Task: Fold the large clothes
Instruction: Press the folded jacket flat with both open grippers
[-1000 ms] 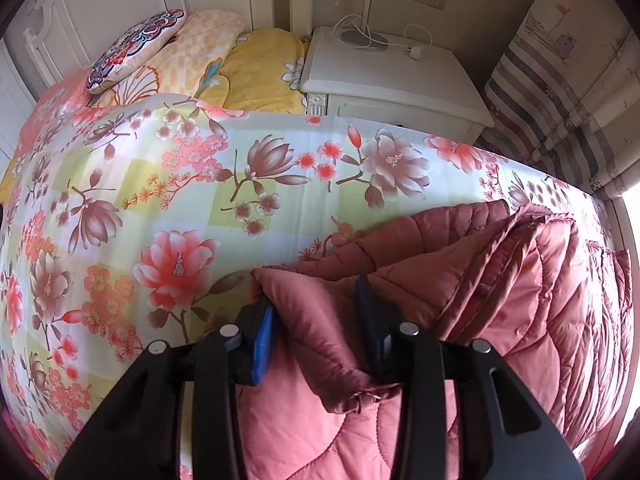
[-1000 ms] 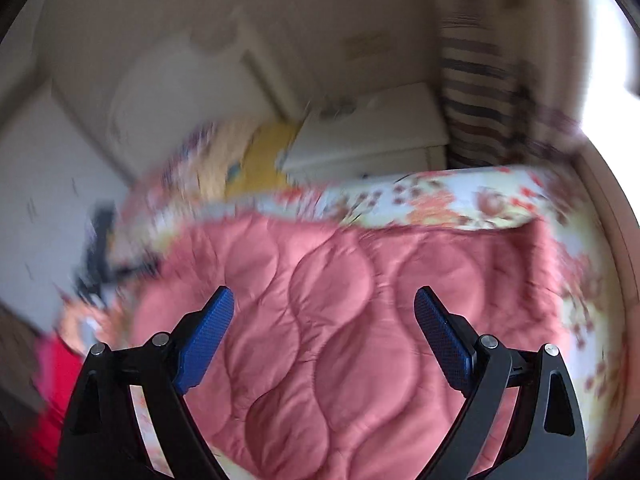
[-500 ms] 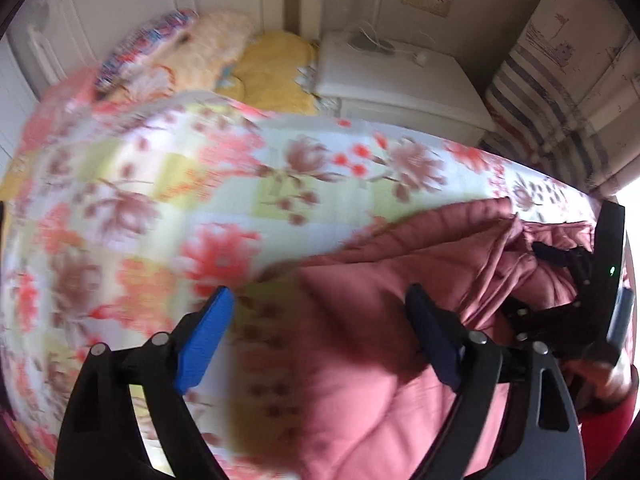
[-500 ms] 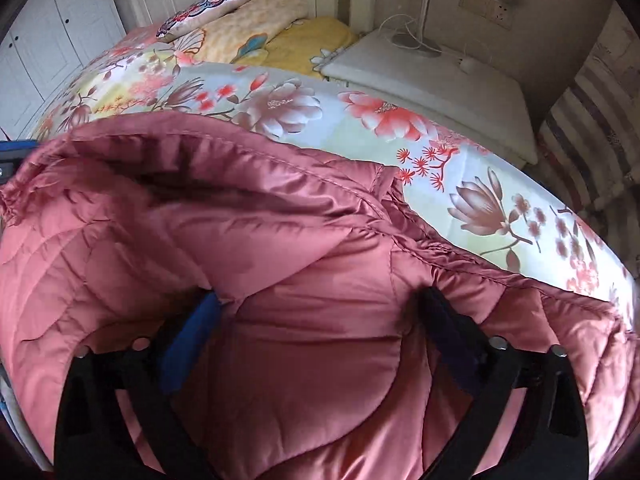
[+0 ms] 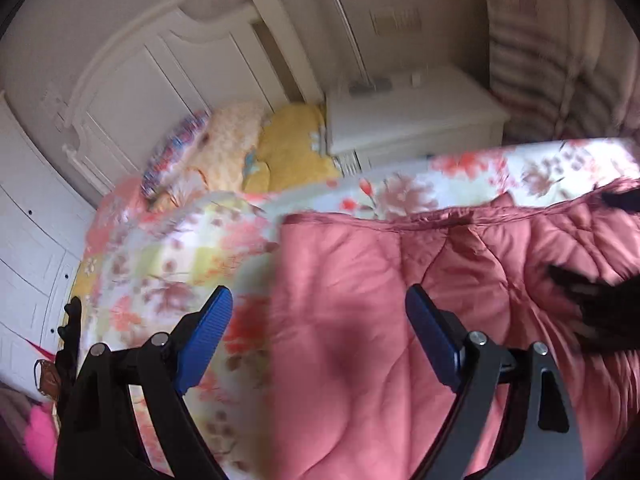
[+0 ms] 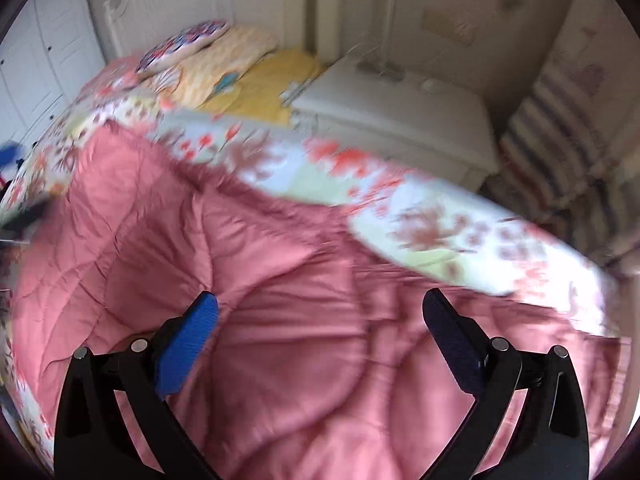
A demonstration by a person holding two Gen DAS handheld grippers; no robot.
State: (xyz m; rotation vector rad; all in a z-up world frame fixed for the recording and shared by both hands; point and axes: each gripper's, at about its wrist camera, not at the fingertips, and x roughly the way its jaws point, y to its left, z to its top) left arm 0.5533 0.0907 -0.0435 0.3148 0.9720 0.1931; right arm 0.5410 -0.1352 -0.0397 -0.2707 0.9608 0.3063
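The left gripper (image 5: 319,324) has two black arms built as open frames with cut-out slots, spreading like a V. Each arm ends in a flat blue pad with a fine ribbed face (image 5: 206,336). Round silver screw heads sit on the arm joints just behind the pads, two to a side. The right gripper (image 6: 320,322) has the same build: black slotted arms, silver screws, ribbed blue pads (image 6: 188,354), the pad on its right side looking darker, in shadow.
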